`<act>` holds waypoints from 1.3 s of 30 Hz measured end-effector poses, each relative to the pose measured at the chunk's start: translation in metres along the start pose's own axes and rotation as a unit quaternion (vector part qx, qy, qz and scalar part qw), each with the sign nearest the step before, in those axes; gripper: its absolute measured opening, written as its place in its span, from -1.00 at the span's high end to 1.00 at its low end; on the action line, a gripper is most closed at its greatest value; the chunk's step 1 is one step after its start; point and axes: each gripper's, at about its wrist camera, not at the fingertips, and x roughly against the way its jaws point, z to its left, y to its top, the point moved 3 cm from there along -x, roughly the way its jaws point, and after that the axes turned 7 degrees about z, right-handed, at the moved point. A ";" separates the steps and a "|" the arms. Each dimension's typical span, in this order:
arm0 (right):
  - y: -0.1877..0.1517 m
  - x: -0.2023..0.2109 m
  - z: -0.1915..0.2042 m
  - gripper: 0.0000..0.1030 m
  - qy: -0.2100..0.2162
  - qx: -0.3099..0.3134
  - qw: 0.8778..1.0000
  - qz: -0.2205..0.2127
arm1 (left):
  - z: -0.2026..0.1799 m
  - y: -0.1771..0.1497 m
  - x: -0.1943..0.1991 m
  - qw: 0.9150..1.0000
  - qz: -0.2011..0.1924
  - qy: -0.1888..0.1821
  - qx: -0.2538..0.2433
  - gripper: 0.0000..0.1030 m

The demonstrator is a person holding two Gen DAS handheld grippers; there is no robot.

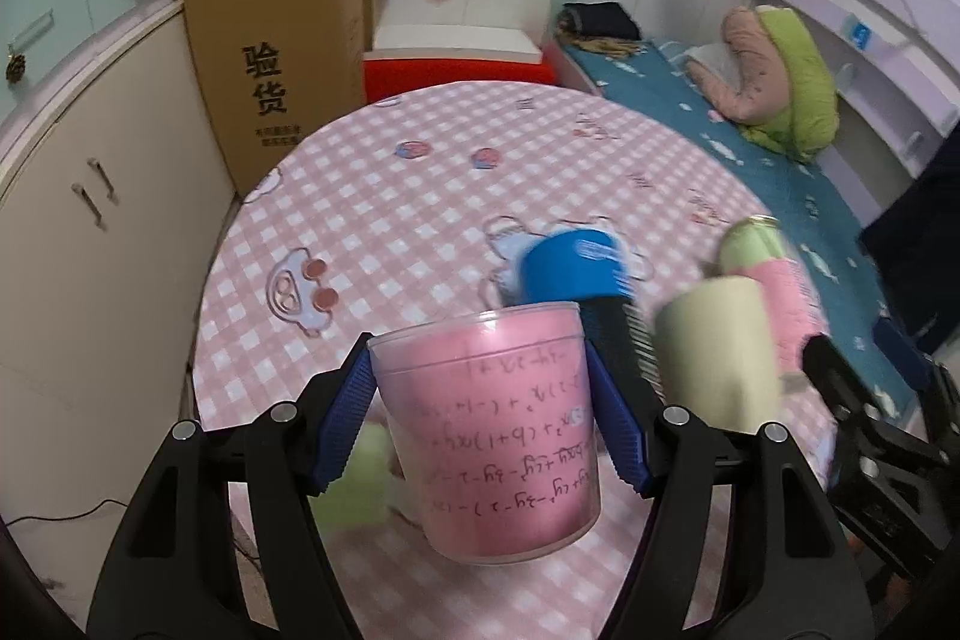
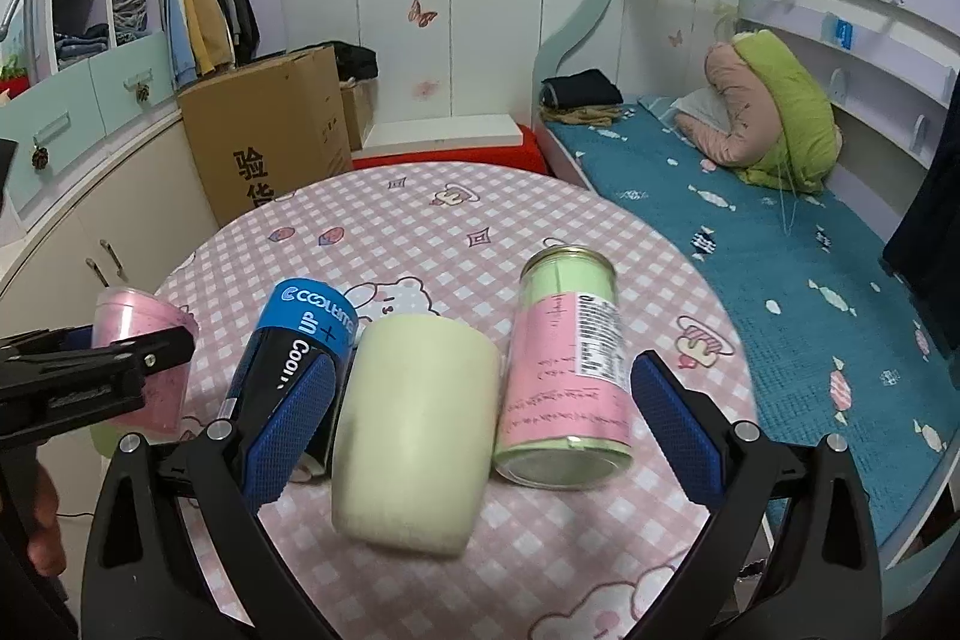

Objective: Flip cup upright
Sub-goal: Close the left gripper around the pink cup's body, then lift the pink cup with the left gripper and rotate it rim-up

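My left gripper [image 1: 480,424] is shut on a clear cup with a pink paper lining [image 1: 486,436], held upside down and tilted above the round table; it also shows at the left of the right wrist view [image 2: 144,364]. A pale green cup [image 2: 414,430] stands upside down on the pink checked tablecloth [image 2: 420,232], between the fingers of my right gripper [image 2: 486,424], which is open and not touching it. The green cup also shows in the left wrist view [image 1: 717,346].
A blue and black can [image 2: 300,358] stands left of the green cup and a green and pink can [image 2: 561,370] to its right. A cardboard box [image 2: 264,130] and cabinets stand beyond the table's left edge, a bed [image 2: 780,250] to the right.
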 end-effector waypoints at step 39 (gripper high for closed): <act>-0.051 0.046 0.018 -0.85 0.039 -0.012 0.998 0.041 | -0.022 -0.099 0.019 0.996 0.023 -0.090 -0.002 -0.83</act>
